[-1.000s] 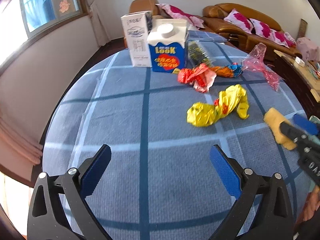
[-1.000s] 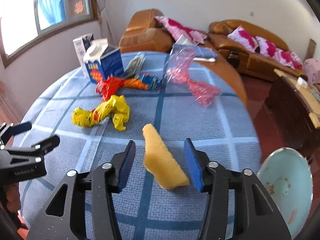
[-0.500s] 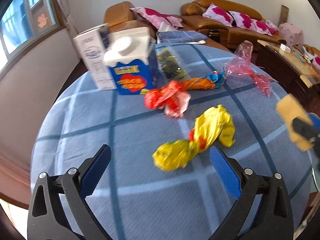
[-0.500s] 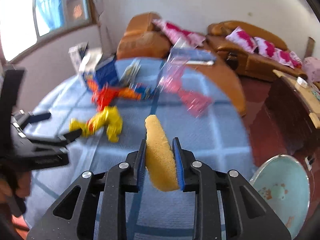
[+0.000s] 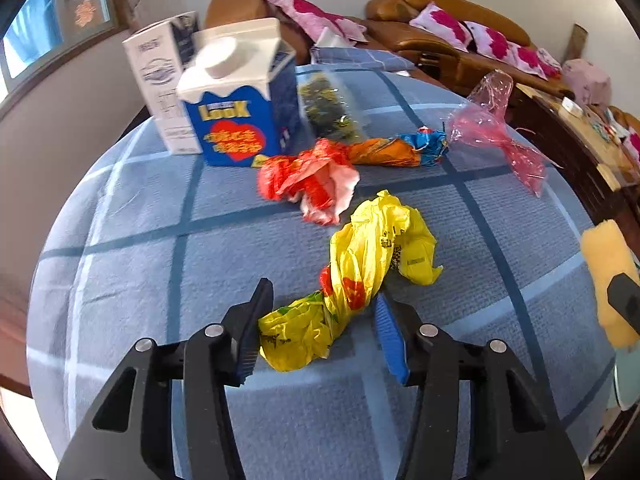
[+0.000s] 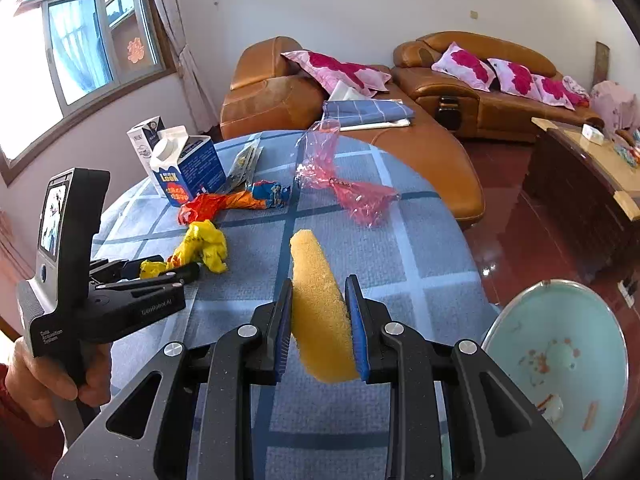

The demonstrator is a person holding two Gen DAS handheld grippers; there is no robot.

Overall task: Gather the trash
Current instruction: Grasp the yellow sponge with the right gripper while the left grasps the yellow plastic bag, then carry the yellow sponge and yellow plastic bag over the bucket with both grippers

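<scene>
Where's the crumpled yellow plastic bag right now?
On the blue checked tablecloth, the crumpled yellow plastic bag lies between the left gripper's closing jaws, near the red wrapper.

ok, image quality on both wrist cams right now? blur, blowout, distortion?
Left wrist: mild motion blur on the blue carton and red wrapper; yellow bag fairly sharp. Right wrist: sharp on the sponge; window blown out at left. Both: heavy fisheye bending of the tablecloth lines, dark corners.
</scene>
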